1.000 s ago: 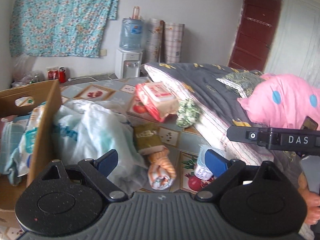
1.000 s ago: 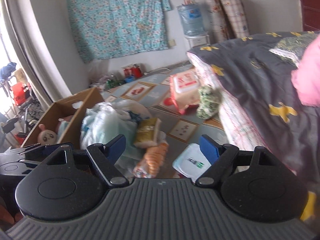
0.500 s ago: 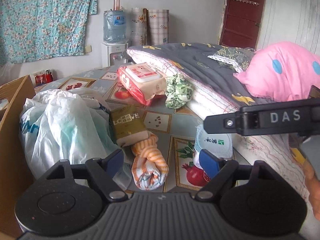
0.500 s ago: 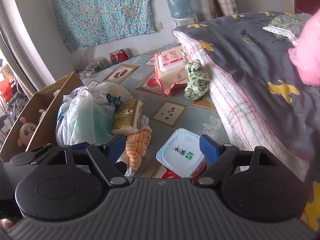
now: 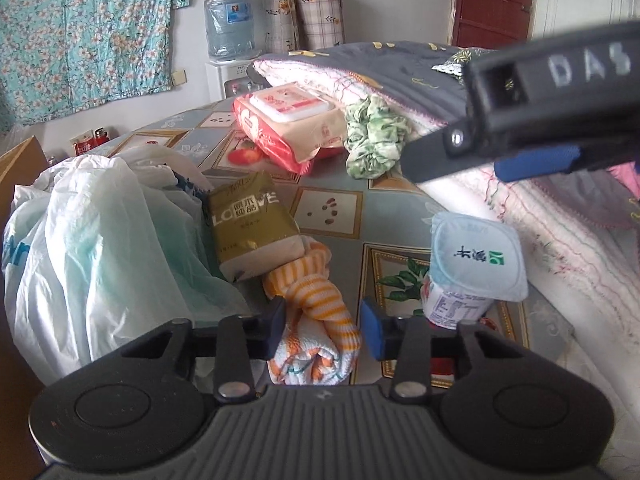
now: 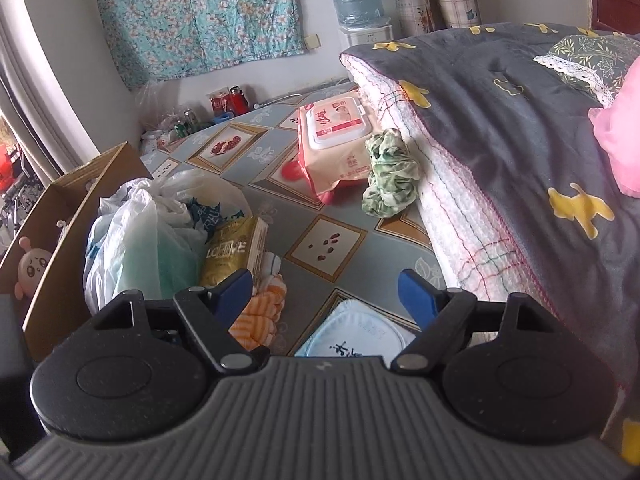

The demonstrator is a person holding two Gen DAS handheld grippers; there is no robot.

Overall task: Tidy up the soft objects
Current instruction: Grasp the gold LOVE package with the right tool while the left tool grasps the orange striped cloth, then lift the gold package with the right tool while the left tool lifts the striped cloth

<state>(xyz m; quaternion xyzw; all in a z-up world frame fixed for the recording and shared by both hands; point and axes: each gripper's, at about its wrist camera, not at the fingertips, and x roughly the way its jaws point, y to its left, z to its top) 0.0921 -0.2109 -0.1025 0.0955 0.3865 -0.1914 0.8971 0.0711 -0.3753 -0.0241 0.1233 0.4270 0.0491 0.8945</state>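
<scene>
Left wrist: the left gripper (image 5: 322, 322) has dropped toward the floor since a second ago, jaws closing around the striped towel (image 5: 316, 320), pads not clearly pressing yet. Right wrist: right gripper (image 6: 326, 294) hangs wide apart and empty over the yogurt cup (image 6: 354, 338). Risk: lifting the towel tips the tissue pack (image 5: 252, 228) lying on it.

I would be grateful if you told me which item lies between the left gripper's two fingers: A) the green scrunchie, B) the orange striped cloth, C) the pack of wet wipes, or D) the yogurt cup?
B: in the left wrist view the orange striped cloth sits between the closing fingers of the left gripper, while the yogurt cup stands off to the side.
</scene>
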